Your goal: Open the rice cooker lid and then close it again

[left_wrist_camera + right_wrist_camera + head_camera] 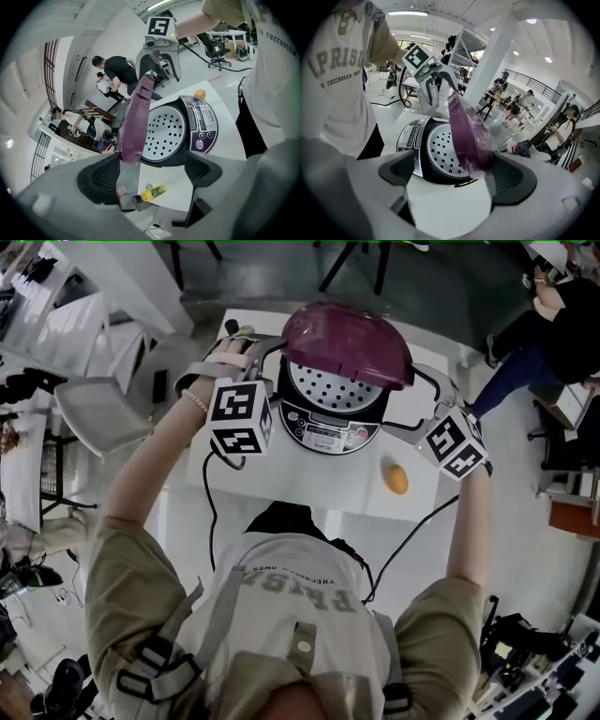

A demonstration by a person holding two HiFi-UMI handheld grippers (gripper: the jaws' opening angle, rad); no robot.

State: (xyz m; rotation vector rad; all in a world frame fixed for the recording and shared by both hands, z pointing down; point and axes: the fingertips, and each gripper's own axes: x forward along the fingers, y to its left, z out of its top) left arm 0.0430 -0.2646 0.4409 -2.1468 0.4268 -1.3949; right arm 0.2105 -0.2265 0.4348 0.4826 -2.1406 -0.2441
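Left gripper (152,168): jaws released, wide apart, nothing clamped. Right gripper (454,173): same, jaws spread and not grasping.

Round black-and-silver rice cooker (328,413) sits on the white table (431,498), between the two grippers, one gripper on each flank. Its glossy purple domed lid (347,343) is up, tilted back on the far side from the person. The perforated metal inner plate (336,388) is exposed.

In the left gripper view the lid's lower edge overlaps that gripper's left jaw. In the right gripper view the lid edge lies just beside the right jaw pad. Can't tell if either actually touches.

Cooker control panel (323,435) faces the person, on the near side of both grippers.

Small orange rounded object (397,479) on the table, near the right gripper, on the person's side of it.

Small yellow bottle with a dark cap (152,192) lies on its side below the left gripper's jaws.
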